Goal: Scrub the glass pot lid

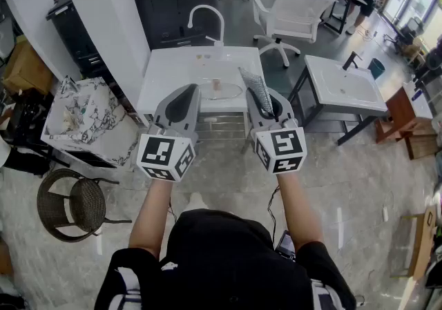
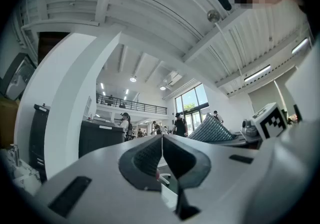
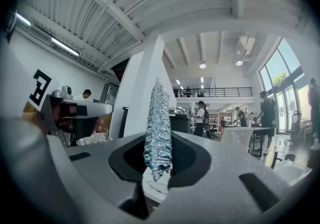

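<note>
The glass lid (image 1: pixel 224 91) lies flat on the white surface (image 1: pixel 169 70), ahead of both tools. Left tool (image 2: pixel 162 140) is closed, empty; right tool (image 3: pixel 159 155) pinches the silver mesh scrubber (image 3: pixel 158 113). Lid's prob. rigid, slick, breakable, so I'd steady it by the knob (image 1: pixel 216 83) w/ light pressure.

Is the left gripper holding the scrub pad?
No, the left gripper has its jaws shut with nothing between them; the silvery scrub pad is clamped in the right gripper.
</note>
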`<state>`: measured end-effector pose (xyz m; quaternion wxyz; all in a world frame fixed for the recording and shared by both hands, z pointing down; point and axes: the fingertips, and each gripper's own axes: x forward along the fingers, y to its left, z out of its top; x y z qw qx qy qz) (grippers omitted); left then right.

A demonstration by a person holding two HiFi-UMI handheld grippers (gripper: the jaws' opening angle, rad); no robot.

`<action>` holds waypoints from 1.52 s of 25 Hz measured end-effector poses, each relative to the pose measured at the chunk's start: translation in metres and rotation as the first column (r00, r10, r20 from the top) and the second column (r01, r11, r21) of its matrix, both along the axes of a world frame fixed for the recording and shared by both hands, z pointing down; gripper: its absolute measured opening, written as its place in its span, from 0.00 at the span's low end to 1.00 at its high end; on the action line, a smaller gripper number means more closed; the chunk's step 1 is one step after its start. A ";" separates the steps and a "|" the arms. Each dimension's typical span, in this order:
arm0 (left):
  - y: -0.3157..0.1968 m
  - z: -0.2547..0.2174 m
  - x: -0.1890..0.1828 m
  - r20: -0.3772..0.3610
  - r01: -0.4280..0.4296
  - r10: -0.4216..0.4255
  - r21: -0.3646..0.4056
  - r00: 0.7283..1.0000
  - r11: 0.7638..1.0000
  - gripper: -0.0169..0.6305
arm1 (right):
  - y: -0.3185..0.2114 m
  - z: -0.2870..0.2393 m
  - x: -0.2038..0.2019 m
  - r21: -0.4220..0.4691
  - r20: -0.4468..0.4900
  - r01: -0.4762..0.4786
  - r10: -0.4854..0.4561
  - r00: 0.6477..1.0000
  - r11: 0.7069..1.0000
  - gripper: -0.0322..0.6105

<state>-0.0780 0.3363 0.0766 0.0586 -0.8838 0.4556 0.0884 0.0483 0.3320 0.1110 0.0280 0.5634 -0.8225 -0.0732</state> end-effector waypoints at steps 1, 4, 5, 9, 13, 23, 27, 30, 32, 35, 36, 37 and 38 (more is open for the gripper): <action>0.001 -0.001 0.000 0.003 0.003 -0.003 0.004 1.000 1.000 0.03 | 0.000 0.000 0.000 0.001 0.001 0.000 0.000 1.000 1.000 0.15; 0.003 -0.002 0.001 0.014 0.009 -0.009 0.010 1.000 1.000 0.03 | 0.002 -0.001 -0.001 0.002 0.005 0.004 -0.004 1.000 1.000 0.15; 0.003 -0.001 0.002 0.015 0.010 -0.010 0.010 1.000 1.000 0.03 | 0.003 0.000 -0.001 0.003 0.006 0.008 -0.008 1.000 1.000 0.15; 0.004 0.001 0.003 0.019 0.012 -0.012 0.005 1.000 1.000 0.03 | 0.006 0.000 -0.001 0.010 0.016 0.020 -0.020 1.000 1.000 0.15; 0.007 0.004 0.005 0.021 0.022 -0.022 0.000 1.000 1.000 0.03 | 0.008 0.006 0.004 0.000 0.034 0.028 -0.028 0.999 1.000 0.15; -0.009 0.018 0.006 0.014 0.041 -0.040 -0.037 0.999 0.998 0.03 | -0.007 0.021 0.011 -0.033 0.046 0.032 -0.030 0.998 0.999 0.15; -0.024 0.023 0.008 0.007 0.042 -0.042 -0.050 0.999 0.998 0.03 | -0.020 0.024 0.015 -0.037 0.040 0.032 -0.031 0.999 0.999 0.15; -0.039 0.027 0.012 0.013 0.039 -0.039 -0.060 0.999 0.997 0.03 | -0.033 0.027 0.017 -0.043 0.045 0.032 -0.030 0.999 0.999 0.15; -0.050 0.027 0.012 0.017 0.042 -0.041 -0.060 0.999 0.997 0.03 | -0.044 0.028 0.018 -0.047 0.043 0.032 -0.030 0.999 0.998 0.15; -0.067 0.028 0.013 0.015 0.046 -0.045 -0.059 0.999 0.997 0.03 | -0.059 0.032 0.019 -0.049 0.037 0.035 -0.033 0.999 0.998 0.15; -0.073 0.029 0.014 0.015 0.047 -0.046 -0.061 0.999 0.997 0.03 | -0.065 0.033 0.020 -0.050 0.036 0.034 -0.033 0.999 0.998 0.15; -0.079 0.030 0.014 0.016 0.047 -0.046 -0.062 0.999 0.997 0.03 | -0.071 0.034 0.021 -0.050 0.036 0.034 -0.032 0.999 0.998 0.15; -0.085 0.031 0.015 0.018 0.048 -0.046 -0.064 0.999 0.997 0.03 | -0.077 0.034 0.021 -0.052 0.037 0.034 -0.032 0.999 0.998 0.15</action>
